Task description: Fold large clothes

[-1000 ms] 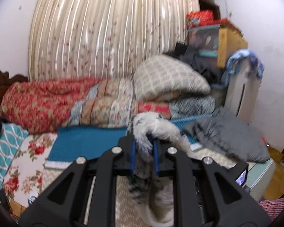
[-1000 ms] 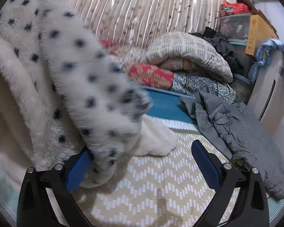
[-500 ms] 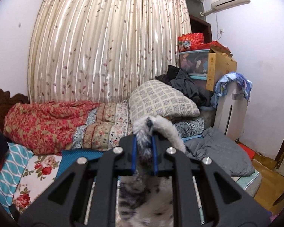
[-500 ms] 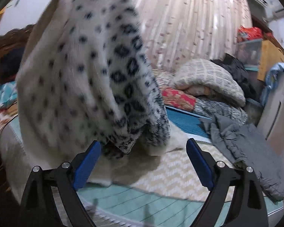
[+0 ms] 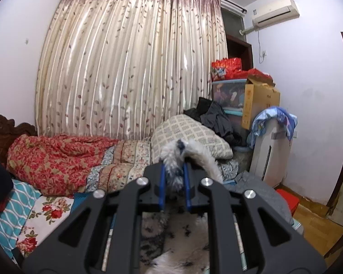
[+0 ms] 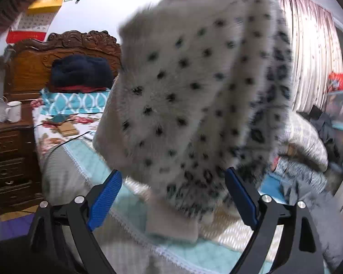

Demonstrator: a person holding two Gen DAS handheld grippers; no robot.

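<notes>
Hanging spotted garment (image 6: 194, 91) shows only rightward; left claw (image 5: 173, 178) pinches.

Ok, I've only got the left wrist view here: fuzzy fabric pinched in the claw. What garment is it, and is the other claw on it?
Observer: A white fleece garment with black spots, hanging in the air above the bed.
Reviewer: And the right claw?
Observer: The right claw is wide open; its pads are not pressing on the fabric.
Reviewer: So only the left claw carries it?
Observer: Yes, the left claw is shut on a tuft. Beyond it, a navy bundle lies against the carved headboard.
</notes>
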